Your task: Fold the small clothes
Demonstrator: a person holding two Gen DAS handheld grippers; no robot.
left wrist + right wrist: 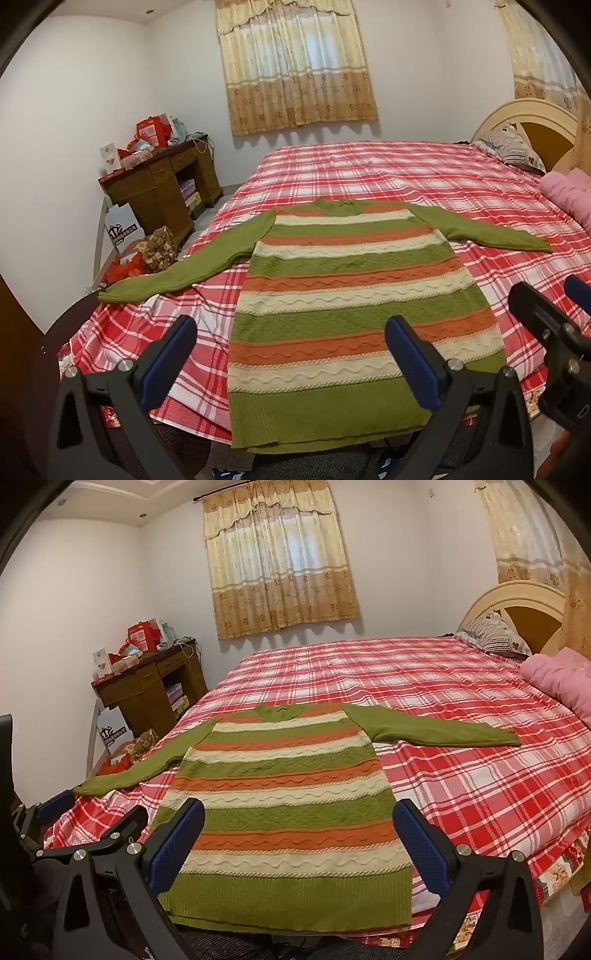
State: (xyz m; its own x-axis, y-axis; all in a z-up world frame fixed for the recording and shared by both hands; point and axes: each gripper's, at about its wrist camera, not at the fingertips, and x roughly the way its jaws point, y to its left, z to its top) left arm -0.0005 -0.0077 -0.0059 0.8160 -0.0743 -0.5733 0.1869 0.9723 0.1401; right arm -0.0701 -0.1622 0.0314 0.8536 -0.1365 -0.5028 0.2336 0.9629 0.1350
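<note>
- The sweater (343,295) is laid flat and face up on the bed (424,177), collar away from the cameras, hem overhanging the near edge, both sleeves spread out sideways; nothing is folded yet, so the first fold is judged to be the step in hand.
- The left sleeve (177,273) is stretched toward the bed's left edge, its cuff at or just over that edge. It would best be taken near the cuff and carried across the striped body, kept low so that the knit is not dragged askew.
- The left gripper (291,365) is held above the hem's left part, tilted downward. Its blue fingers (168,363) are spread fully apart; nothing is held and nothing is touched.
- The body should be kept flat while a sleeve is moved; thick cable knit is judged likely to bunch if pulled from one point only.
- The right gripper (299,849) is poised above the hem, also tilted downward. Its fingers (177,849) are released just as wide; the fabric below is not gripped, and contact is not seen.
- The right sleeve (443,731) is laid straight out over the plaid sheet, well apart from either gripper. A mirrored fold is advised, cuff laid across the chest, edges lined up with the sides.
</note>
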